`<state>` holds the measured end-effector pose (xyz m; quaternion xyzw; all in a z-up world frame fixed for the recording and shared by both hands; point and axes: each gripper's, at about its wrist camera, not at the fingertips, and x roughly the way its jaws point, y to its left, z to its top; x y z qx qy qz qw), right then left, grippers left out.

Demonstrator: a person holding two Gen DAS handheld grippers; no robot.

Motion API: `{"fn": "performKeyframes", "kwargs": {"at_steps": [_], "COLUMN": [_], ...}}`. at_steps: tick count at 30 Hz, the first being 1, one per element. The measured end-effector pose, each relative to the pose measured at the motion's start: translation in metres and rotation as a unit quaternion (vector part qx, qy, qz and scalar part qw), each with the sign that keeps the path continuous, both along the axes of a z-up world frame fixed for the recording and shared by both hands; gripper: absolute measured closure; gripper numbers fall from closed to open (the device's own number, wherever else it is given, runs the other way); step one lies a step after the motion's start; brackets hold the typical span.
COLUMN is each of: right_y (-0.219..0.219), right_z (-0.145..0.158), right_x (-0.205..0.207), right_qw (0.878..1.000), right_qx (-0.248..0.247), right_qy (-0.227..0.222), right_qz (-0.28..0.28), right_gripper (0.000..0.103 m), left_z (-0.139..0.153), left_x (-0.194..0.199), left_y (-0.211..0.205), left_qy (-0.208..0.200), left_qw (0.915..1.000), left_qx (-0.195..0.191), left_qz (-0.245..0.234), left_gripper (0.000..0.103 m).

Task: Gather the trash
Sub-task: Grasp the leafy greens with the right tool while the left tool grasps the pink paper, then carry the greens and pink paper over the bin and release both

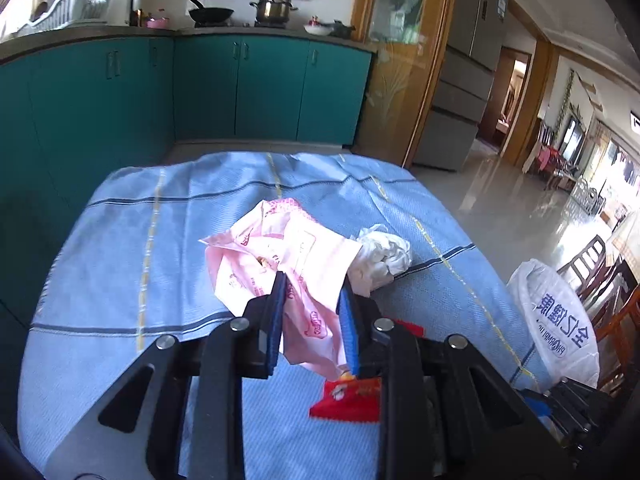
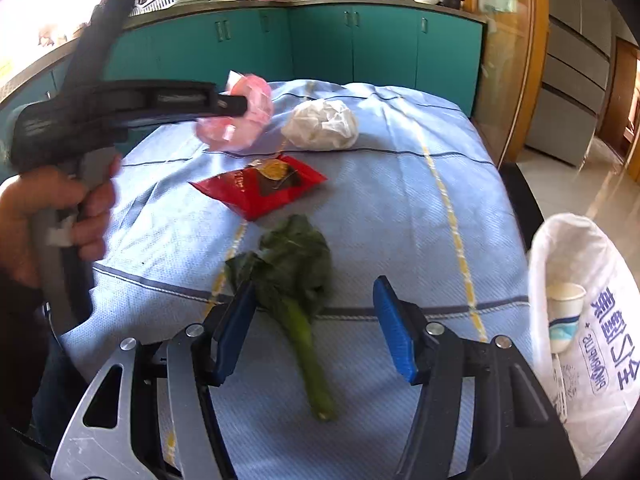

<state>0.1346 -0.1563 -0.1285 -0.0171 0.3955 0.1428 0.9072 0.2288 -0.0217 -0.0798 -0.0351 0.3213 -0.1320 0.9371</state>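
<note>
We have the left tool clamped on the pink wrapper, lifted beside the tissue, right tool half-open over the greens; next, carry it to the bag.

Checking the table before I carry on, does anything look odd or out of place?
Yes: a green vegetable stalk lies loose on the blue cloth among wrappers, between the right gripper's open jaws.

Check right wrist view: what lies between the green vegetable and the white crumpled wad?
The red snack packet lies between the green vegetable and the white wad, seen in the right wrist view.
</note>
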Motion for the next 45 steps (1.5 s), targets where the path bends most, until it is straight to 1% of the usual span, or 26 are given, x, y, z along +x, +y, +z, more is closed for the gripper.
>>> {"fn": "performKeyframes", "kwargs": {"at_steps": [1, 2, 3, 4, 6, 7, 8, 10, 12, 17, 22, 26, 29, 33, 37, 42, 45], "right_y": [0.004, 0.006, 0.007, 0.010, 0.014, 0.016, 0.018, 0.018, 0.016, -0.003, -0.039, -0.071, -0.096, -0.125, -0.154, -0.188, -0.200], "right_z": [-0.002, -0.003, -0.005, -0.006, -0.006, -0.006, -0.005, -0.002, 0.007, 0.034, 0.060, 0.075, 0.080, 0.078, 0.079, 0.085, 0.085], "right_x": [0.002, 0.003, 0.003, 0.004, 0.003, 0.002, 0.001, -0.002, -0.007, -0.023, -0.039, -0.052, -0.060, -0.068, -0.078, -0.093, -0.099], "right_qw": [1.000, 1.000, 1.000, 1.000, 1.000, 1.000, 1.000, 1.000, 1.000, 0.998, 0.994, 0.988, 0.984, 0.978, 0.971, 0.957, 0.952], "right_qx": [-0.001, 0.000, 0.003, 0.009, 0.010, 0.011, 0.013, 0.012, 0.015, 0.021, 0.024, 0.024, 0.028, 0.026, 0.026, 0.016, 0.012], "right_qy": [0.003, 0.006, 0.009, 0.013, 0.012, 0.012, 0.013, 0.006, -0.009, -0.052, -0.088, -0.110, -0.117, -0.119, -0.122, -0.138, -0.141], "right_qz": [0.003, 0.004, 0.006, 0.010, 0.014, 0.019, 0.021, 0.019, 0.014, -0.015, -0.066, -0.104, -0.134, -0.169, -0.206, -0.256, -0.273], "right_gripper": [0.043, 0.046, 0.049, 0.055, 0.066, 0.074, 0.080, 0.082, 0.083, 0.083, 0.083, 0.083, 0.083, 0.083, 0.083, 0.083, 0.083], "left_z": [0.004, 0.009, 0.014, 0.018, 0.028, 0.032, 0.036, 0.041, 0.047, 0.064, 0.077, 0.083, 0.081, 0.070, 0.065, 0.070, 0.073], "left_x": [-0.007, -0.017, -0.026, -0.034, -0.052, -0.059, -0.067, -0.075, -0.084, -0.103, -0.120, -0.126, -0.129, -0.133, -0.134, -0.135, -0.137], "left_y": [0.004, 0.009, 0.013, 0.015, 0.018, 0.019, 0.020, 0.020, 0.021, 0.016, -0.008, -0.032, -0.052, -0.081, -0.099, -0.121, -0.133], "left_qy": [-0.006, -0.015, -0.022, -0.030, -0.050, -0.056, -0.061, -0.065, -0.074, -0.099, -0.132, -0.142, -0.140, -0.134, -0.131, -0.144, -0.148], "left_qw": [1.0000, 0.9999, 0.9997, 0.9995, 0.9983, 0.9976, 0.9966, 0.9950, 0.9939, 0.9925, 0.9900, 0.9889, 0.9886, 0.9873, 0.9863, 0.9821, 0.9799], "left_qx": [-0.002, -0.003, -0.002, 0.003, 0.022, 0.030, 0.044, 0.061, 0.065, 0.056, 0.048, 0.044, 0.044, 0.051, 0.051, 0.053, 0.050], "left_qz": [0.004, 0.008, 0.011, 0.014, 0.023, 0.026, 0.034, 0.045, 0.049, 0.045, 0.013, -0.011, -0.035, -0.068, -0.085, -0.109, -0.124], "left_gripper": [0.077, 0.077, 0.077, 0.077, 0.077, 0.077, 0.077, 0.077, 0.077, 0.077, 0.077, 0.077, 0.077, 0.077, 0.077, 0.077, 0.077]}}
